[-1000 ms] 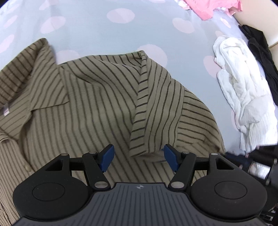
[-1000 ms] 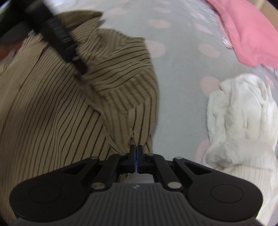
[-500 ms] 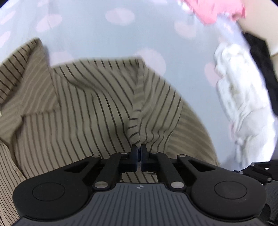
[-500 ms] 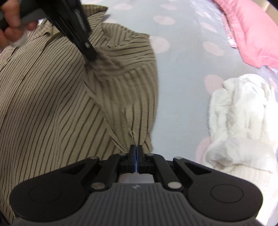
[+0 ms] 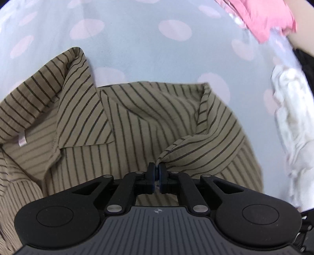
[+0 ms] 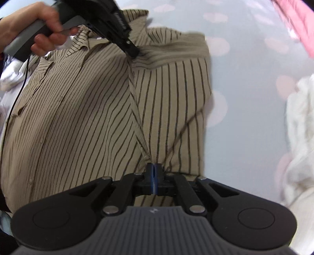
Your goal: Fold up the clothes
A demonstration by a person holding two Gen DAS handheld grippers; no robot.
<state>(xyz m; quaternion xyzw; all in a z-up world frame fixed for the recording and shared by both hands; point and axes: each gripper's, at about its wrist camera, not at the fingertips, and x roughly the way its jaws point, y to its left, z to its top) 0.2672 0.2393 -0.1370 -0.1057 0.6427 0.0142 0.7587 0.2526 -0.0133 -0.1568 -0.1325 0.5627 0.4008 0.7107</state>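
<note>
The shirt (image 5: pixel 149 117) is olive-brown with thin dark stripes, and the sheet (image 5: pixel 137 49) is pale blue with pink dots.

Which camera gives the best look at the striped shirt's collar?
The left wrist view: the striped shirt's collar lies open and sharp there, label visible. In the right wrist view the collar sits far off, partly hidden behind the left gripper.

Sheet: pale blue-grey sheet (image 5: pixel 137 51) printed with soft pink dots, spread flat under everything.
Pink garment: pink garment (image 5: pixel 263 17) bunched at the sheet's far right edge, blurred; in the right wrist view a strip of it runs along the upper right.
White garment: crumpled white garment (image 5: pixel 290 109) heaped on the sheet at the right, well apart from the pink one.
Black garment: dark garment (image 5: pixel 306 64) at the far right border, just beyond the white heap.
</note>
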